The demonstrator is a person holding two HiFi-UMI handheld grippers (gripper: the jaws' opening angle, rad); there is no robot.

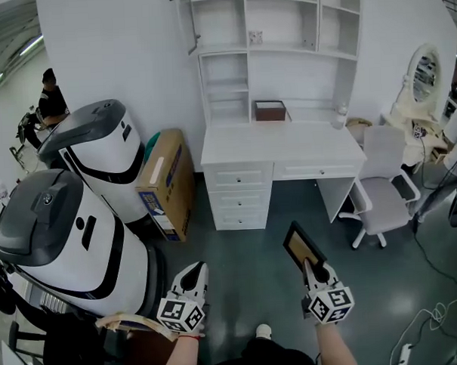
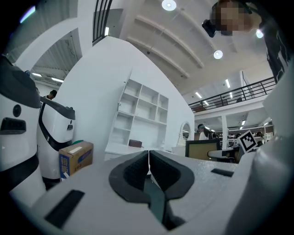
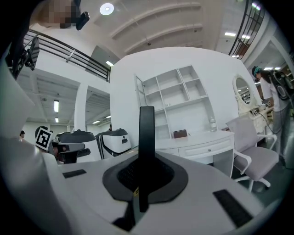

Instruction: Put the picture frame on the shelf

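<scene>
A black picture frame (image 1: 304,247) with a tan face is held edge-on in my right gripper (image 1: 317,270), above the dark floor in front of the white desk (image 1: 281,149). In the right gripper view the picture frame (image 3: 146,137) rises as a thin black bar between the closed pads. My left gripper (image 1: 193,276) hangs lower left, shut with nothing in it; its pads (image 2: 138,172) meet in the left gripper view. The white shelf unit (image 1: 276,51) stands on the desk against the wall, and the shelf unit (image 3: 172,103) also shows beyond the frame.
A brown box (image 1: 271,110) sits on the desk under the shelves, a bottle (image 1: 340,118) at its right end. A white chair (image 1: 384,186) stands right of the desk. A cardboard carton (image 1: 166,184) and two large white machines (image 1: 99,153) crowd the left. Cables (image 1: 438,312) lie at right.
</scene>
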